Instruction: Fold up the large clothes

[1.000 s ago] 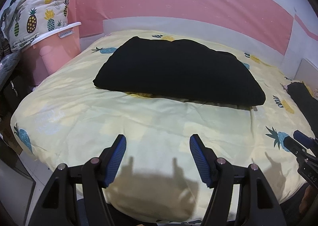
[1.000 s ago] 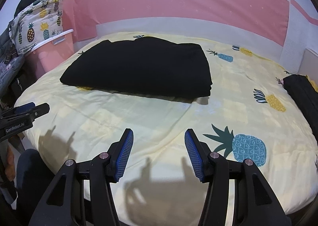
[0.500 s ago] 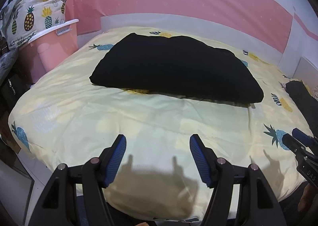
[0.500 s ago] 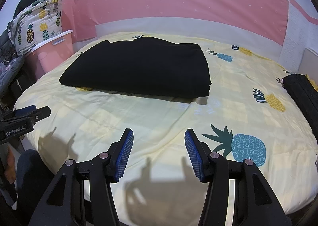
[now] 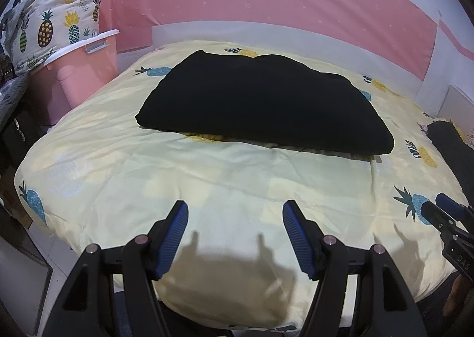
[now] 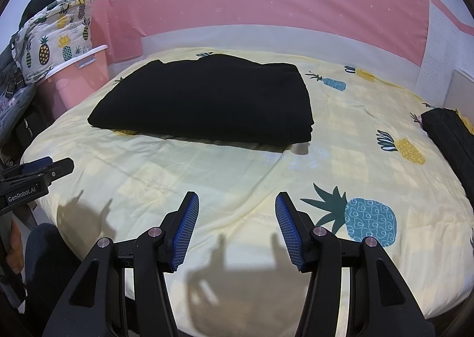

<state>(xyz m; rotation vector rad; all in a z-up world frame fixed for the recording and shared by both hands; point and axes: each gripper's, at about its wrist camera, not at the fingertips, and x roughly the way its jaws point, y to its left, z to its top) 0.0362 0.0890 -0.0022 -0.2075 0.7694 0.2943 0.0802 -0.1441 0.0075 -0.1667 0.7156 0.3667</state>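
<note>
A large black garment lies folded into a flat rectangle in the middle of the bed with the yellow pineapple sheet. My left gripper hovers open over the near edge of the bed, well short of the garment, with nothing between its blue pads. My right gripper is also open and empty, above the sheet in front of the garment's right corner. Each gripper shows at the edge of the other's view.
A second dark folded item lies at the bed's right edge. A pink plastic bin with a pineapple-print bundle stands left of the bed. A pink and white wall runs behind.
The left wrist view has shifted slightly, so the garment sits a little lower and further left in it. The garment and both grippers' jaws are unchanged.
</note>
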